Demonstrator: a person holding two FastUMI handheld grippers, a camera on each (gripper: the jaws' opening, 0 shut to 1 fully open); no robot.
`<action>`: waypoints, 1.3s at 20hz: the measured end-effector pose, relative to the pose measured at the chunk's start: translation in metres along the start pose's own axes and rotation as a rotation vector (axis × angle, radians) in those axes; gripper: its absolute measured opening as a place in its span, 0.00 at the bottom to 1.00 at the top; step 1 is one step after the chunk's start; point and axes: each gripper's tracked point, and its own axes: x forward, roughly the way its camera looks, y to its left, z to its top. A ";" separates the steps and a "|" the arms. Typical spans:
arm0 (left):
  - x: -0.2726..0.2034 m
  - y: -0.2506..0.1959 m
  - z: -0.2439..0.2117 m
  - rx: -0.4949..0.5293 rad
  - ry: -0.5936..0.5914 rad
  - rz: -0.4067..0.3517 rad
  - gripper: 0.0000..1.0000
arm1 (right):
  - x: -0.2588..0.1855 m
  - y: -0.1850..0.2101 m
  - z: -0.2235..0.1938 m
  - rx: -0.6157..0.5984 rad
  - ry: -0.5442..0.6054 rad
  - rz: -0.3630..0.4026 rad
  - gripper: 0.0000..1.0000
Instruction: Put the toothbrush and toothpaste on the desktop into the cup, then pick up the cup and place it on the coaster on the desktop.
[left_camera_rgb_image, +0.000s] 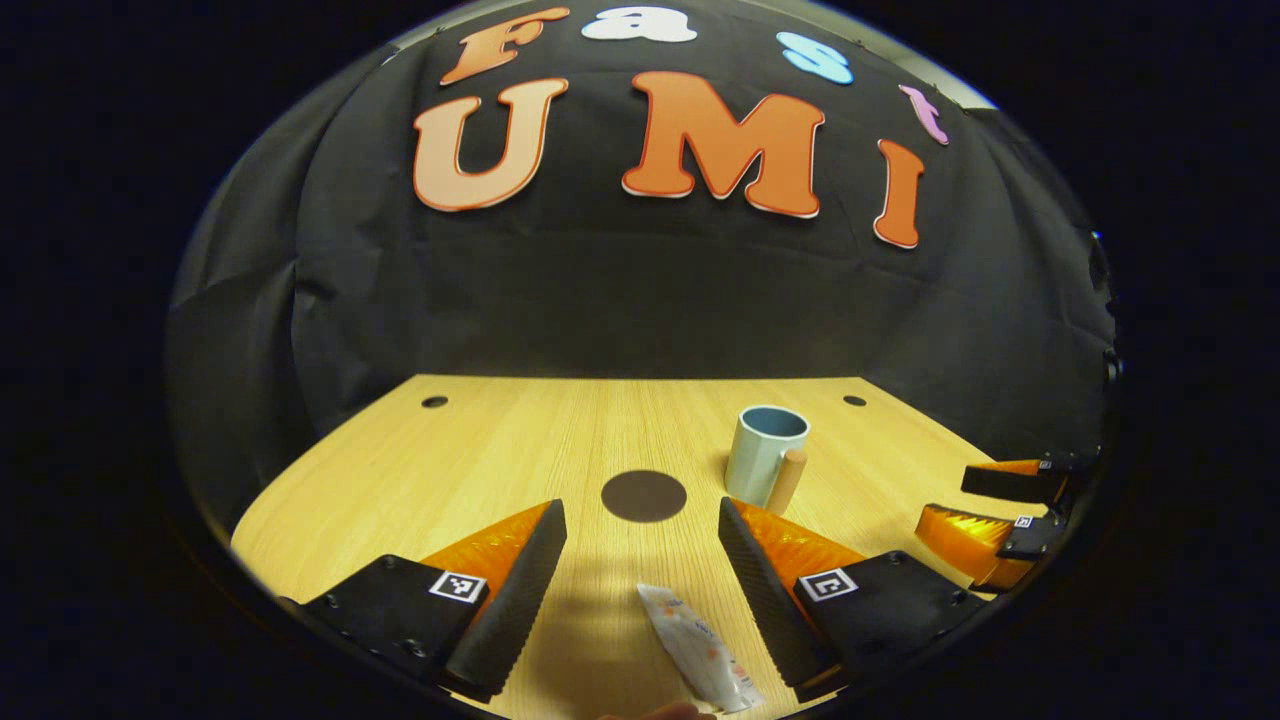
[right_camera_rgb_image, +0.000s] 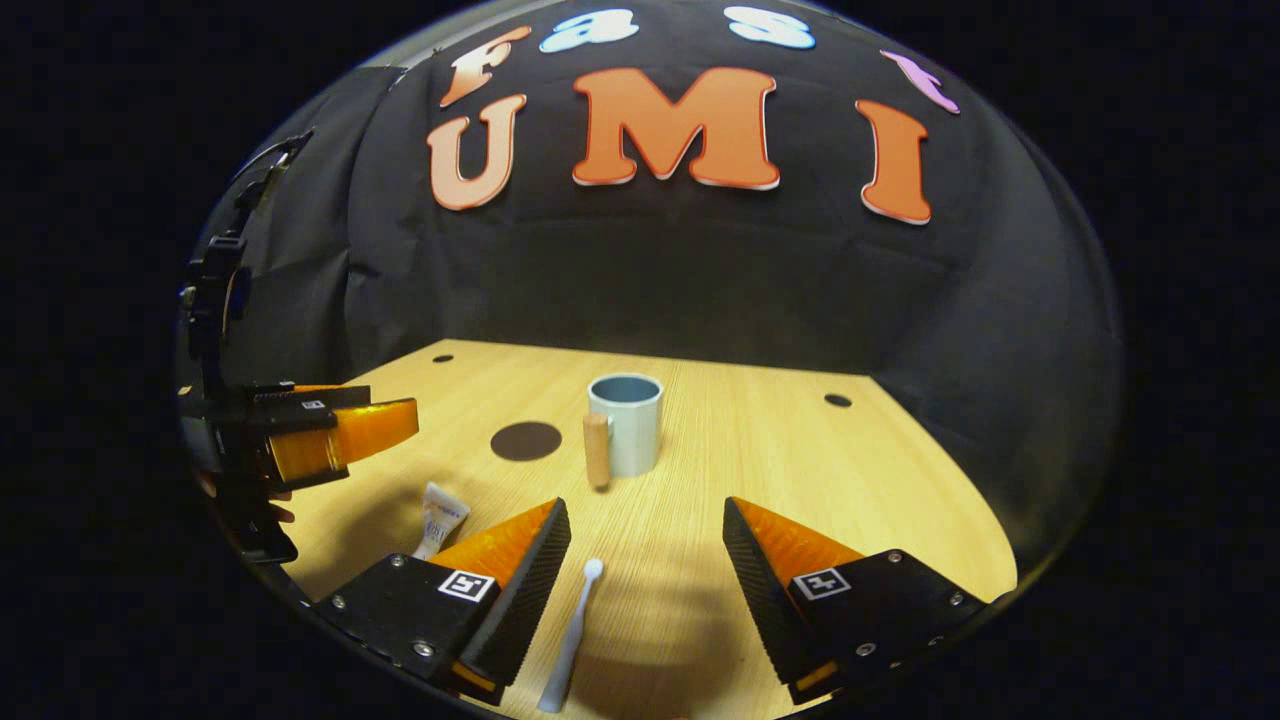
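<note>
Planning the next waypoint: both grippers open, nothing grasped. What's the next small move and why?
Probably lower the left gripper onto the toothpaste and close. The tube lies flat on the desktop between its open fingers, nearer the right one. The cup stands upright and empty, beside the coaster. The right gripper is likewise open over the toothbrush, so it could follow.

Cup (right_camera_rgb_image: 627, 424): pale blue-green outside, darker blue inside, light wood-toned handle (right_camera_rgb_image: 596, 450). Coaster (left_camera_rgb_image: 644, 496): plain dark brown. Toothpaste (left_camera_rgb_image: 700, 650), between the left jaws: white, orange and blue print. Toothbrush (right_camera_rgb_image: 570, 640), between the right jaws: plain white. Desktop (right_camera_rgb_image: 780, 460): light wood grain, 2 dark holes.
</note>
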 end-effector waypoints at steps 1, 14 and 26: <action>0.001 0.000 -0.008 -0.010 0.037 -0.002 0.98 | 0.003 0.002 -0.007 0.008 0.032 0.001 0.93; 0.011 -0.023 -0.100 -0.079 0.407 -0.054 0.94 | -0.002 0.017 -0.073 0.031 0.306 0.013 0.91; 0.020 -0.042 -0.120 -0.071 0.527 -0.009 0.94 | -0.008 0.024 -0.090 0.021 0.372 0.041 0.90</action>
